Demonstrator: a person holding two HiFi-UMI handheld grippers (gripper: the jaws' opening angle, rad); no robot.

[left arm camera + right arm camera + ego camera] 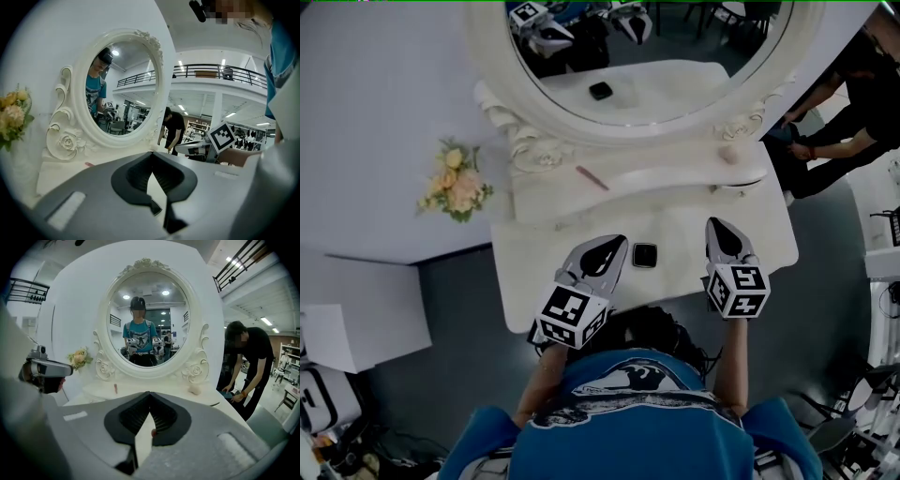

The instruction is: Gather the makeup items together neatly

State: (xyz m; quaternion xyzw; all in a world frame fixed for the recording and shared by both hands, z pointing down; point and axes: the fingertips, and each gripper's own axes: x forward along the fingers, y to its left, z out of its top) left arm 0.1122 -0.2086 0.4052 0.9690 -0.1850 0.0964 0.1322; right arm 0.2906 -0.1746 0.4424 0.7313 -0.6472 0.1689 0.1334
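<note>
By my reading the gathering has barely begun, for the makeup pieces lie well apart on the white dressing table point(525, 272): a small black square compact point(644, 254) sits alone on the near surface, between the two grippers but touching neither; a slim pink stick point(592, 177) lies far back on the raised shelf, towards the left, below the oval mirror in a carved white frame point(487, 47); a pale beige sponge point(728, 155) rests on the same shelf at the far right; just nearer than the sponge, by the right edge, lies a thin dark item point(734, 188), which may be a pencil or a brush. The left gripper point(617, 244) has its jaws pressed together at the tips with nothing between them; the right gripper point(715, 226) is likewise closed and empty; both hover over the near part of the table, pointing towards the mirror. What is left, then, looks like everything: each piece has yet to be brought to one spot and lined up with the others. The compact shows in neither gripper view, masked by the jaw bodies; the table's near edge is covered by the grippers and the wearer's head; a bunch of pale yellow and pink flowers point(455, 183) stands off to the far left; a person in black clothes point(848, 103) at the far right is cut off by the picture's edge.
</note>
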